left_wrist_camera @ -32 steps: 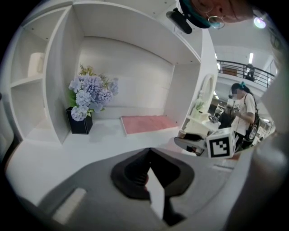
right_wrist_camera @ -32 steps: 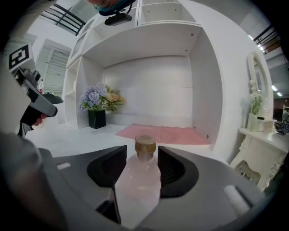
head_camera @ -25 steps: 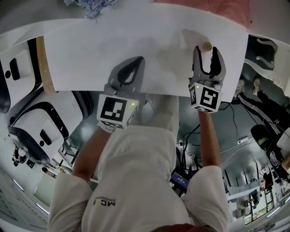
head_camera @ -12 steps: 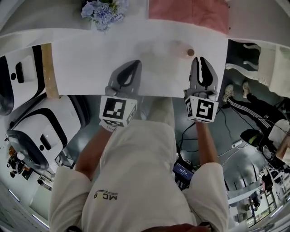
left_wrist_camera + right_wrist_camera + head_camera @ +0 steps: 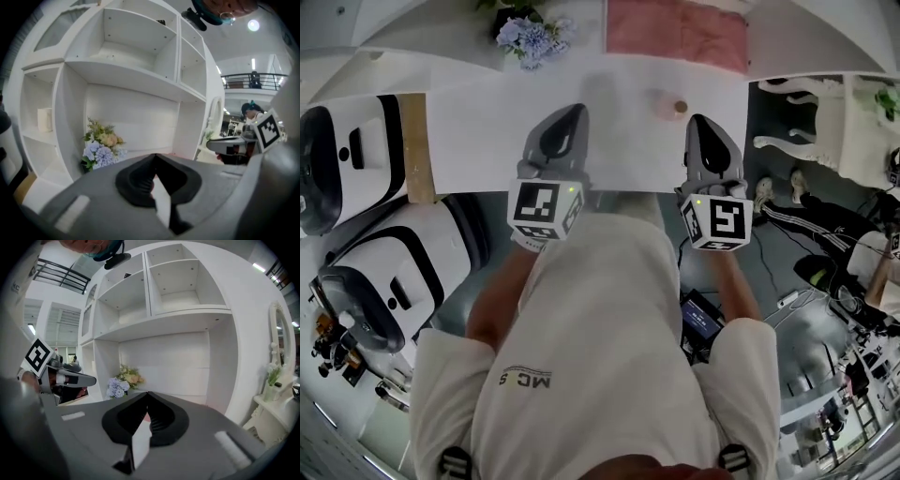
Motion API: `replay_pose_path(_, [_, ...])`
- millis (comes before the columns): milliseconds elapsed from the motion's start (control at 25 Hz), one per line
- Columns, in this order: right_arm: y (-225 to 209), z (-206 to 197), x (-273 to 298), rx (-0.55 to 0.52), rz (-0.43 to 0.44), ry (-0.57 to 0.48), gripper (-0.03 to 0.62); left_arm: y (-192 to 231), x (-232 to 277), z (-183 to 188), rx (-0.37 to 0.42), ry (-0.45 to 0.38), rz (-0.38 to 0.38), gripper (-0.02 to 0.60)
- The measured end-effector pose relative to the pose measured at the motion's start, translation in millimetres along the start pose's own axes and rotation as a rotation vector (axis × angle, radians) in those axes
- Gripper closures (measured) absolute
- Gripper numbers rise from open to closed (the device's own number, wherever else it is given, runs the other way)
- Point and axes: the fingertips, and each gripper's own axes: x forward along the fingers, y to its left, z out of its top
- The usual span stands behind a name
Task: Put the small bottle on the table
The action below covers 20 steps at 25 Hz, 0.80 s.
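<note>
The small bottle (image 5: 679, 107), pinkish with a brown cap, stands on the white table (image 5: 487, 122), free of both grippers. My right gripper (image 5: 697, 120) is shut and empty, its tips a short way in front of the bottle and slightly to its right. In the right gripper view the right gripper (image 5: 148, 393) has its jaws meeting with nothing between them, and the bottle is hidden. My left gripper (image 5: 577, 109) rests over the table's middle, shut and empty. The left gripper view also shows that left gripper (image 5: 155, 154) with its jaws together.
A bunch of blue flowers (image 5: 530, 37) and a pink cloth (image 5: 675, 33) lie at the table's far side. A white shelf unit (image 5: 131, 70) rises behind. White machines (image 5: 337, 159) stand at the left, an ornate white piece of furniture (image 5: 806, 103) at the right.
The right gripper's jaws went from wide open around the bottle to shut and drew back toward me. The bottle stays standing on the table. The left gripper held its place.
</note>
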Motion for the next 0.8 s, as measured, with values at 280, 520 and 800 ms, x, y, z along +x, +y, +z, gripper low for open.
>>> replay_pose_path(280, [9, 47, -20, 0.065, 0.075, 0.022, 0.594, -7, -21, 41, 0.016, -0.054, 0.008, 0.58])
replay_pose_path(520, [12, 55, -40, 0.048, 0.111, 0.014, 0.594, -9, -41, 63, 0.019, -0.097, 0.016, 0.58])
replay_pose_path(800, [21, 46, -39, 0.04, 0.102, 0.01, 0.594, -8, -42, 59, 0.032, -0.079, 0.012, 0.58])
